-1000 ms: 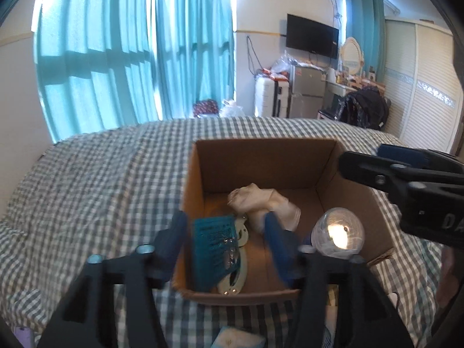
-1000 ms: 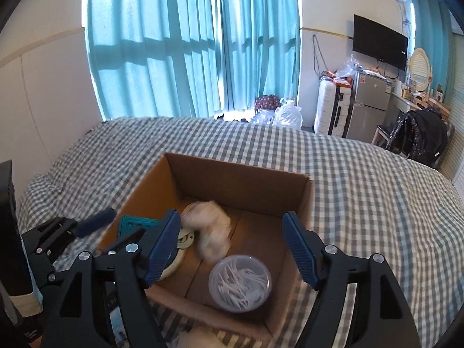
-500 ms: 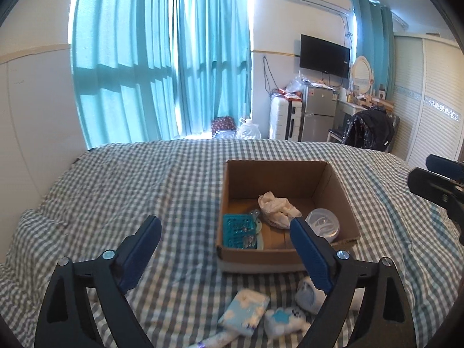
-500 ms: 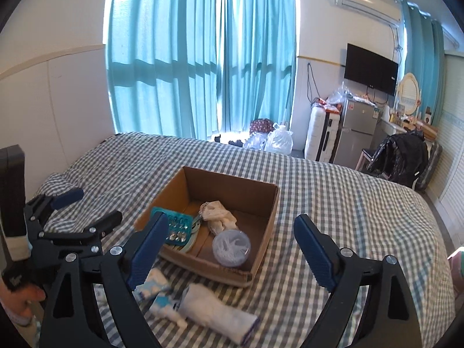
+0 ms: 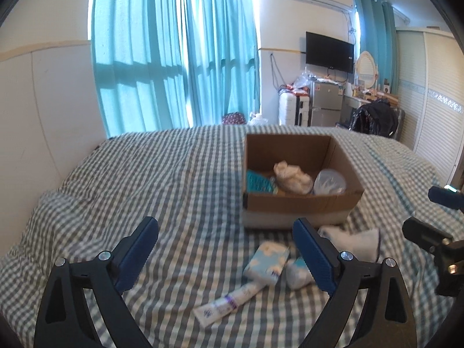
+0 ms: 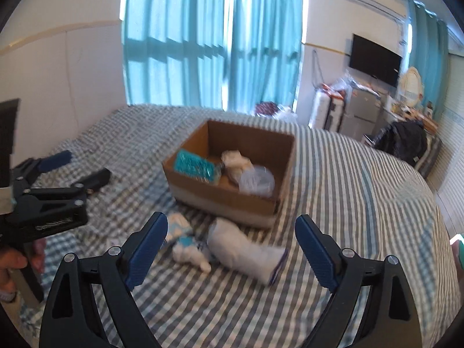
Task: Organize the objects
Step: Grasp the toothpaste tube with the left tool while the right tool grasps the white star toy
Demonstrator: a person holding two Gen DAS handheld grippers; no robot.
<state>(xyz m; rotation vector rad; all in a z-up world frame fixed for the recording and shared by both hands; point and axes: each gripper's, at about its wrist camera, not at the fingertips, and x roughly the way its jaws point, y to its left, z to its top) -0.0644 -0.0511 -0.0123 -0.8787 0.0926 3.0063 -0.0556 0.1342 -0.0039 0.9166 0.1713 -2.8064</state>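
Left wrist view: the left gripper (image 5: pixel 226 249) hangs spread wide and empty above a checked bed (image 5: pixel 145 174), likely lining up for the loose tissue pack (image 5: pixel 266 262) and tube (image 5: pixel 226 307) lying in front of the cardboard box (image 5: pixel 298 203).

Right wrist view: the right gripper (image 6: pixel 232 246) is likewise spread and empty, hovering over a white rolled cloth (image 6: pixel 246 249) beside the box (image 6: pixel 229 197), which already holds sorted things.

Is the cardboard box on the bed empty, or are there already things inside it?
Not empty. The cardboard box holds a teal item, a crumpled white cloth and a clear round container.
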